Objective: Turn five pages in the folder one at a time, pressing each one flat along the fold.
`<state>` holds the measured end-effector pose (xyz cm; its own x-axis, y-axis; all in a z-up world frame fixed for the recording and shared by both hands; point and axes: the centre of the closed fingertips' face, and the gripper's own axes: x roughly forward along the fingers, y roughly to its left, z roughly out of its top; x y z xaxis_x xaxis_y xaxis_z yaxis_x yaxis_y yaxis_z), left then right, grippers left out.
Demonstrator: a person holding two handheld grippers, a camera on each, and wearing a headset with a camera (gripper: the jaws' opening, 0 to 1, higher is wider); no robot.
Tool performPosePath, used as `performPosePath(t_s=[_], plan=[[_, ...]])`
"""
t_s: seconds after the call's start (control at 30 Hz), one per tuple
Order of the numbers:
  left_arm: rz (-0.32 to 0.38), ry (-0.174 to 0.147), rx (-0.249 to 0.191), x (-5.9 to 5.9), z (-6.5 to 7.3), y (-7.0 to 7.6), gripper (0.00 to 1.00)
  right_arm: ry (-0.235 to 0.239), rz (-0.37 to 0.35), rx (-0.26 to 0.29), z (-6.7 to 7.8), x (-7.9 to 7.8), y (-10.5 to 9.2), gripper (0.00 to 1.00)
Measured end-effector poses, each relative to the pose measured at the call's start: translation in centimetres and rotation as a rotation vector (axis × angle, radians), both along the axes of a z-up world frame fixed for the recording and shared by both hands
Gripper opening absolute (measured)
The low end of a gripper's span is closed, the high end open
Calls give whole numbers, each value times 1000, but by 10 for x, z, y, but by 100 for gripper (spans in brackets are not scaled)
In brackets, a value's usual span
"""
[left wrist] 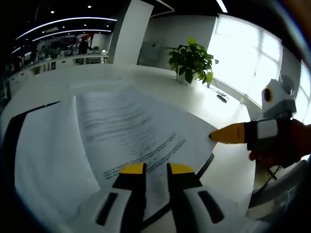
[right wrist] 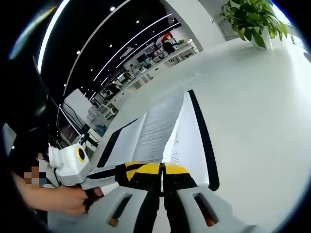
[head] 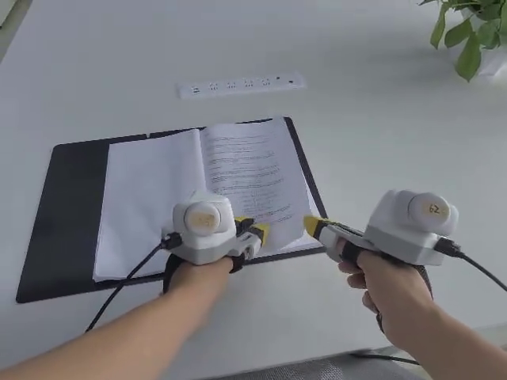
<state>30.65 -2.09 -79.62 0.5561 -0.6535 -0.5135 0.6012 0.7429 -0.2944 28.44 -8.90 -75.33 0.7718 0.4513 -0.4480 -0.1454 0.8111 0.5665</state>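
Left tongs (left wrist: 156,169), yellow-tipped, slightly parted over the printed page (head: 245,170); right tongs (head: 311,225) clenched at its lower right corner. Black rectangular folder (head: 63,214) lies open, white sheets smooth, on the white bench (head: 380,119).

Head view looks down from the near side onto the folder (head: 71,206) on the bench (head: 380,119); both gripper views skim low and close, sharing its printed page (left wrist: 131,126).
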Motion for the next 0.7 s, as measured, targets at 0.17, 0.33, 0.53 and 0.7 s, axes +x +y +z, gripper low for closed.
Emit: performPosePath(t_s=[0.17, 0.33, 0.53, 0.7], plan=[[24, -20, -23, -8, 20, 27, 18, -47, 45, 2, 18, -2, 17, 0], [58, -48, -45, -15, 41, 57, 21, -117, 124, -15, 38, -6, 41, 0], [76, -72, -47, -30, 58, 90, 27, -158, 176, -5, 56, -10, 63, 0], [99, -91, -72, -43, 77, 115, 29, -189, 197, 3, 70, -11, 77, 0]])
